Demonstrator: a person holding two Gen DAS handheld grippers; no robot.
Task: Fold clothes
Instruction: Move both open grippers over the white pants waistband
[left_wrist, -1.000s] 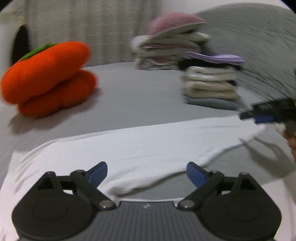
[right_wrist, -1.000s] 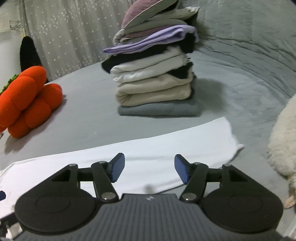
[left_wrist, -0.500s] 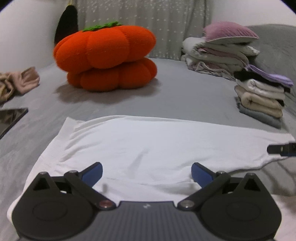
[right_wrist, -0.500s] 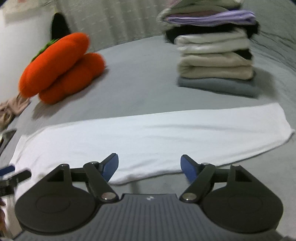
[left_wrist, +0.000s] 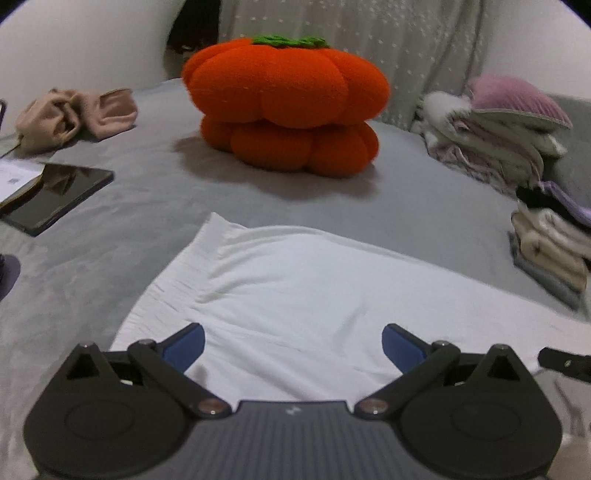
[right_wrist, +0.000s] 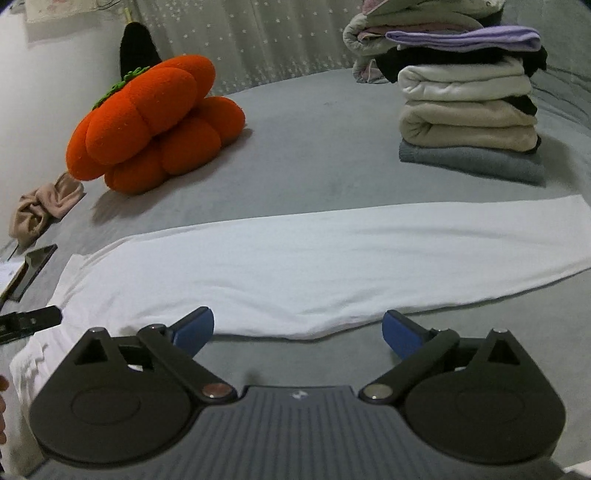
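Far left on the grey bed (left_wrist: 147, 177): a crumpled beige garment (left_wrist: 70, 118), and nearer, a dark tablet (left_wrist: 55, 199) lying flat on a sheet of paper. Behind the middle, an orange pumpkin cushion (left_wrist: 288, 107) with a green stalk, in front of a pale dotted curtain (left_wrist: 388, 48). Spread in a long band across the bed's near side, a white garment (right_wrist: 314, 266), folded narrow, its left end wrinkled, its right end reaching below the stack of folded clothes (right_wrist: 469, 110). Stacked from bottom up: grey-blue, cream, white, black, lilac. Behind that, a second, looser pile of folded clothes (left_wrist: 495, 133) topped with a pink piece.

Left gripper (left_wrist: 291, 345) over the garment's left end, jaws spread wide, blue pads (left_wrist: 184, 347) clear of the cloth, nothing gripped. Right gripper (right_wrist: 297, 328) at the garment's near edge, jaws opening, already wide apart, nothing between them but the cloth's edge and bare bed beneath; nothing gripped. At the left border of the right wrist view, a black finger of the other gripper above the white cloth.
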